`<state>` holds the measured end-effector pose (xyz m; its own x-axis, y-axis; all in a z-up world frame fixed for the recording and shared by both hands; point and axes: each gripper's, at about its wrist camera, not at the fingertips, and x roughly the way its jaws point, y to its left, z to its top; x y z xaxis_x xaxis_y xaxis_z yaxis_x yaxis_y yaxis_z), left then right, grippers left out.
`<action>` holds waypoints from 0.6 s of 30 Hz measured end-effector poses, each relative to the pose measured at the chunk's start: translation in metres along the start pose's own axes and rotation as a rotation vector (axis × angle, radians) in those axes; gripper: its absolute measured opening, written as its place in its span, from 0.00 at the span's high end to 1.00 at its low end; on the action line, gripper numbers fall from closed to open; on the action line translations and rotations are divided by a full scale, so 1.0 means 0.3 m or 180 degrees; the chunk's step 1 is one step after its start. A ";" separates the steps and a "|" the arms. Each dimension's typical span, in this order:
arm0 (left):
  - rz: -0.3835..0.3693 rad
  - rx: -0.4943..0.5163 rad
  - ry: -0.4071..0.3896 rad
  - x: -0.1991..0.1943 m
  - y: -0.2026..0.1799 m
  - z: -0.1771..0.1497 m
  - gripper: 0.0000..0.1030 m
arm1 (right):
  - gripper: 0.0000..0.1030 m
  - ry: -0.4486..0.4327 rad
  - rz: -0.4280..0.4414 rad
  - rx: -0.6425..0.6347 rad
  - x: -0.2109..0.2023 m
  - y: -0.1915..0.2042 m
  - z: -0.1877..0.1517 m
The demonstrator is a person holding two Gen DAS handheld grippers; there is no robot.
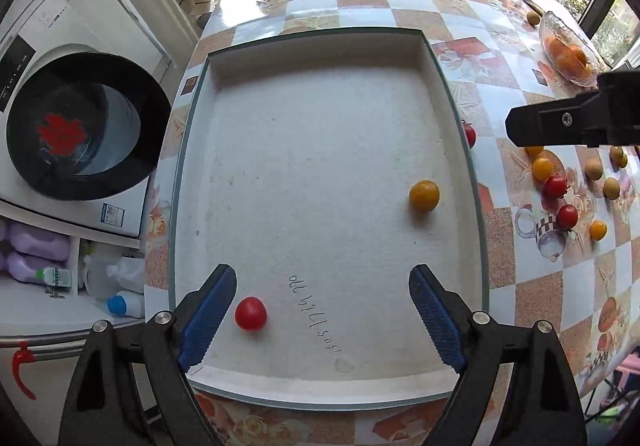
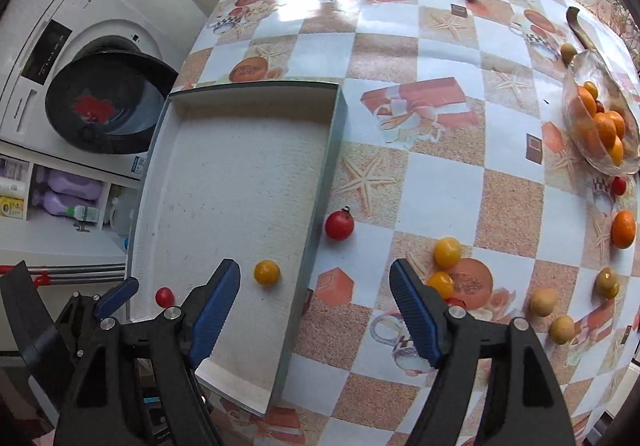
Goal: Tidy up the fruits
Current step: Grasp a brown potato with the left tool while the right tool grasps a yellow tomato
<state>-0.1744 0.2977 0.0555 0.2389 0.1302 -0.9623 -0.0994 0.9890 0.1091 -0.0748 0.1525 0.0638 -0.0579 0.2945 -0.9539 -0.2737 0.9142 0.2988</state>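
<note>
Sorting the loose fruit into the shallow tray point(image 1: 452, 94) looks like the step in hand, and both tools seem ready to fetch another piece. A red tomato point(image 1: 251, 313) and a yellow tomato point(image 1: 424, 195) already lie on the tray floor, well apart. More fruit sits on the checked worktop point(image 2: 440, 174): one red tomato point(image 2: 339, 225) just beside the tray's outer wall, a pair of yellow tomatoes point(image 2: 448, 252) a little further right, several pale round fruits point(image 2: 543, 302) beyond them, and oranges in a glass bowl point(image 2: 576, 78) at the far right.

To do this well, I would take the nearest piece first, centre it between the pads, and close gently, since tomato skin bruises and round fruit rolls away from a one-sided push.

The left hand-held gripper point(image 1: 324, 310) points steeply down over the tray's near end, released, with the red tomato just inside its left pad but not pressed. The right hand-held gripper point(image 2: 316, 306) also points steeply down, straddling the tray's right wall, spread wide and grasping nothing.
</note>
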 end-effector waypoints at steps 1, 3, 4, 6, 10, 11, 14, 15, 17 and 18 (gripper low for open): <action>-0.0034 0.0051 -0.0022 -0.009 -0.026 0.016 0.14 | 0.22 -0.0005 -0.0044 0.0094 -0.010 -0.044 -0.017; -0.0085 0.0170 -0.0070 -0.024 -0.086 0.047 0.14 | 0.22 -0.0002 -0.0136 0.0281 -0.032 -0.137 -0.048; -0.0114 0.0235 -0.0091 -0.033 -0.119 0.064 0.14 | 0.22 0.0001 -0.0177 0.0369 -0.043 -0.184 -0.067; -0.0181 0.0369 -0.0138 -0.048 -0.188 0.090 0.14 | 0.22 0.0000 -0.0269 0.0558 -0.066 -0.285 -0.104; -0.0321 0.0639 -0.0215 -0.072 -0.339 0.132 0.14 | 0.22 -0.0043 -0.0436 0.0923 -0.112 -0.471 -0.180; -0.0359 0.0707 -0.0229 -0.074 -0.379 0.143 0.14 | 0.22 -0.0056 -0.0482 0.1003 -0.124 -0.516 -0.196; -0.0457 0.0904 -0.0271 -0.070 -0.493 0.172 0.14 | 0.22 -0.0078 -0.0621 0.1214 -0.158 -0.644 -0.237; -0.0481 0.0965 -0.0276 -0.065 -0.530 0.181 0.14 | 0.22 -0.0087 -0.0660 0.1265 -0.162 -0.683 -0.245; -0.0524 0.1071 -0.0282 -0.052 -0.597 0.197 0.14 | 0.22 -0.0104 -0.0736 0.1327 -0.168 -0.748 -0.256; -0.0549 0.1109 -0.0290 -0.046 -0.626 0.204 0.14 | 0.22 -0.0106 -0.0768 0.1344 -0.168 -0.777 -0.259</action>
<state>-0.0998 0.1144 0.0636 0.3098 -0.0498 -0.9495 0.2796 0.9592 0.0409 -0.0828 -0.0972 0.0401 -0.0080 0.0628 -0.9980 0.1384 0.9885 0.0611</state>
